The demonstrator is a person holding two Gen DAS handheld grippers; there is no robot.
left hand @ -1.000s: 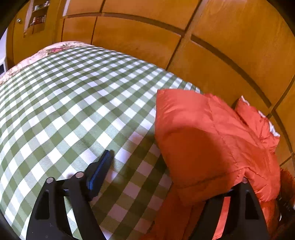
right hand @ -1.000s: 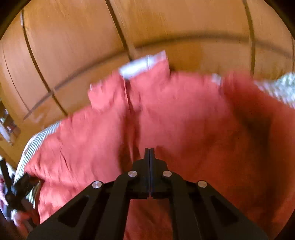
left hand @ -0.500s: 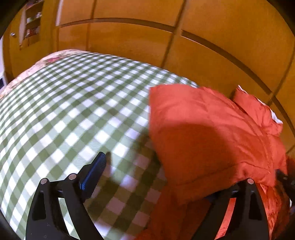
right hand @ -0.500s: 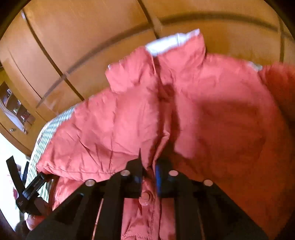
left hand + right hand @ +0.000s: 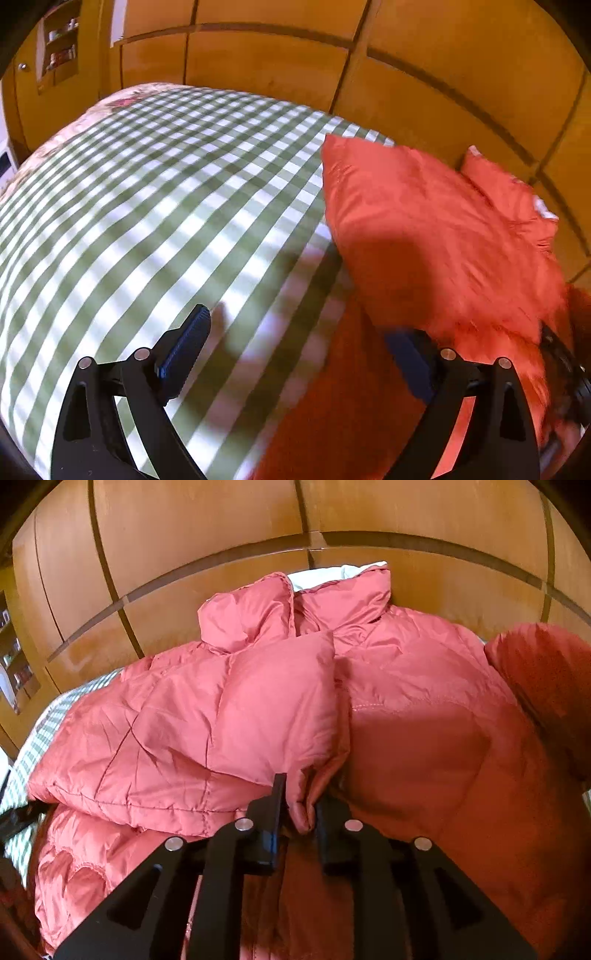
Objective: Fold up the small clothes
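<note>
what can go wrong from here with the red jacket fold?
1. The right gripper has only a thin ridge of the red puffer jacket between its parted fingers, so slick fabric may slip free.
2. The folded panel looks puffy and may spring back open.
3. The left gripper is open and holds nothing, so the jacket could drag across the checked bedcover.

Left tool (image 5: 299,350) jaws spread wide, right tool (image 5: 300,814) jaws slightly parted

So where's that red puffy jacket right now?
The red jacket lies on the checked bedcover against the wooden wall panels, filling the right wrist view; in the left wrist view it sits on the right side.
</note>
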